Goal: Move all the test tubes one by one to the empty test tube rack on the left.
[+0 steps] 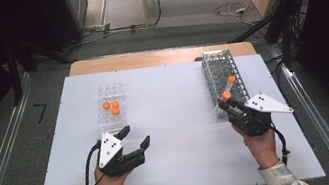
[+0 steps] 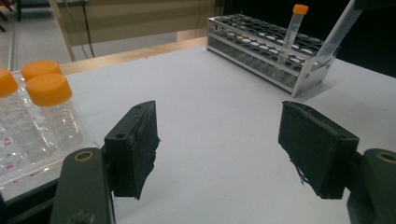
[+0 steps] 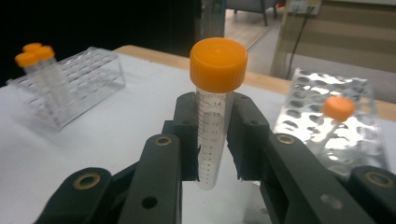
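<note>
My right gripper (image 1: 229,106) (image 3: 215,112) is shut on a clear graduated tube with an orange cap (image 1: 226,96) (image 3: 213,140), held upright just off the near end of the metal tube rack (image 1: 214,60) (image 3: 308,88). The same held tube (image 2: 337,36) leans over that rack (image 2: 243,51) in the left gripper view. One more orange-capped tube (image 1: 232,79) (image 2: 293,29) (image 3: 338,108) stands in the rack. My left gripper (image 1: 136,134) (image 2: 224,144) rests open and holds nothing, just in front of a clear plastic rack (image 1: 110,90) (image 2: 18,154) (image 3: 88,70) that holds three orange-capped tubes (image 1: 111,106) (image 2: 48,89) (image 3: 36,55).
A white board (image 1: 180,135) covers the table, with a strip of wood (image 1: 146,57) showing along the far edge. Cables (image 1: 235,9) and dark stands lie on the floor beyond. Metal rails (image 1: 315,113) run along both sides of the table.
</note>
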### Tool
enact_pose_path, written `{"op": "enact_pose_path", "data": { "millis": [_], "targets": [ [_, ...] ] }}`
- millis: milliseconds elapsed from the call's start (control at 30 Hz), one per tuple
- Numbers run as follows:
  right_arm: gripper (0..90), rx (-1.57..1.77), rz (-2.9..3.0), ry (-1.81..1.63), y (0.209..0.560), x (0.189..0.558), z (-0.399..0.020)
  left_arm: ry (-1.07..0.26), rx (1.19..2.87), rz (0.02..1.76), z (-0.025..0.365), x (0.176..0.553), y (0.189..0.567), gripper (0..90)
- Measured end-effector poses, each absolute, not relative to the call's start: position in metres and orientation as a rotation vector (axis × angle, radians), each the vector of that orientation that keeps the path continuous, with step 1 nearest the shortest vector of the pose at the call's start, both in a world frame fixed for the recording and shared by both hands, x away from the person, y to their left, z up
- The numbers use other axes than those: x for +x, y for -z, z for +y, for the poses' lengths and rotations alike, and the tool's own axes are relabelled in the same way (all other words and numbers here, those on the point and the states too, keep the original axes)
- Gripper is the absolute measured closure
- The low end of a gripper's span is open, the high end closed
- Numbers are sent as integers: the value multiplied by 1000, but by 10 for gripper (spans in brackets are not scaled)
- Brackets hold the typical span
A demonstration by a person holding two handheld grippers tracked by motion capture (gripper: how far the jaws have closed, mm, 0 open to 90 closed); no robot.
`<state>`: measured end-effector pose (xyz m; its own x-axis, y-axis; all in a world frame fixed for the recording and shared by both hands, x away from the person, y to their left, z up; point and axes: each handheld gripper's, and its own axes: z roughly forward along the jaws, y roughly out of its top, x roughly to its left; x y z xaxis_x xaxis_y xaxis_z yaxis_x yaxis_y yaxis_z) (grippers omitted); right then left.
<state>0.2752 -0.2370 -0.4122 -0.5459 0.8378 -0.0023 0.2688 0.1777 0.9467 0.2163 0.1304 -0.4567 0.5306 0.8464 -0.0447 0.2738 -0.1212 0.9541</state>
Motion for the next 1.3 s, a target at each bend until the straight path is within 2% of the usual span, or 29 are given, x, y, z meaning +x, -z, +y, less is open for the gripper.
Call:
{"op": "enact_pose_path", "data": {
  "millis": [733,967,1300],
  "targets": [
    [720,850,2214,-1388,448,249,-154,-591,1683,898,113,208,452,287],
    [720,795,2267,-1390,454,244,-134,-530,1678,858,102,208,447,347],
    [720,742,2317,-1393,459,240,-116,-481,1687,806,91,210,444,515]
  ]
}}
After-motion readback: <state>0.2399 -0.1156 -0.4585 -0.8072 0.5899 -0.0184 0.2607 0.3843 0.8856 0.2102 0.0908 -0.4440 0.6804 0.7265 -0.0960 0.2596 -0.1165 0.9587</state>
